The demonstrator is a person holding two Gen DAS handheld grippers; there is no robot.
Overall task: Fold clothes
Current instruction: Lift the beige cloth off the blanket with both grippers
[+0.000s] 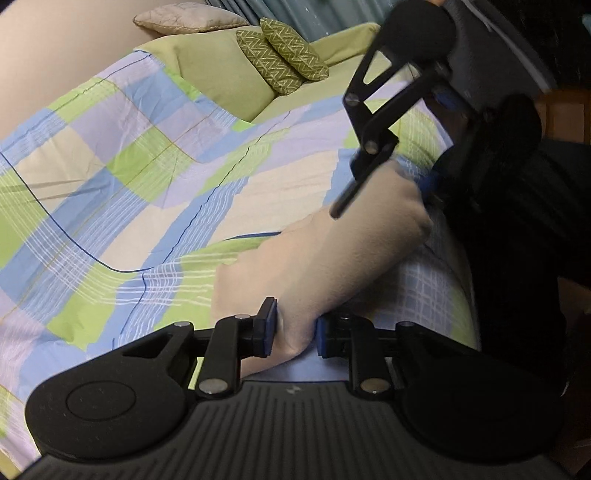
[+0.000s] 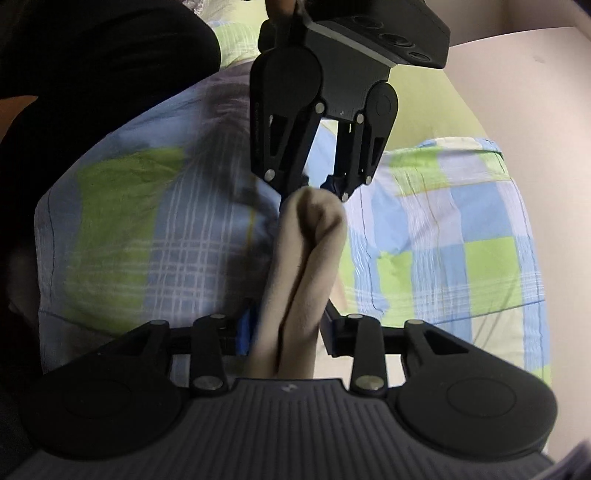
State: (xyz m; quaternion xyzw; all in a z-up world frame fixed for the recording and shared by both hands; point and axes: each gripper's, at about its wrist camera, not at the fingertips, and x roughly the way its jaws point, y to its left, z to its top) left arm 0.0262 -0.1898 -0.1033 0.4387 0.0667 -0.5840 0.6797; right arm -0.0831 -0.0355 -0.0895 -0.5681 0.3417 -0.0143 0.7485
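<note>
Over a bed spread with a checked blue, green and lilac quilt (image 1: 122, 184), two hand-held grippers stretch a beige garment (image 1: 325, 258) between them. Nearest in the left wrist view, the left gripper (image 1: 295, 330) pinches one bunched end of the cloth between its blue pads. Beyond it, the right gripper (image 1: 388, 181) clamps the other end, its jaws nearly together on the fabric; the right wrist view shows that end gathered into a rope-like twist. The garment hangs partly above the quilt, creased lengthwise but not yet laid into a neat fold, so the work appears to be at an early or middle stage. Farther back lie two green patterned cushions (image 1: 284, 59) and a pale pillow (image 1: 188, 20).
</note>
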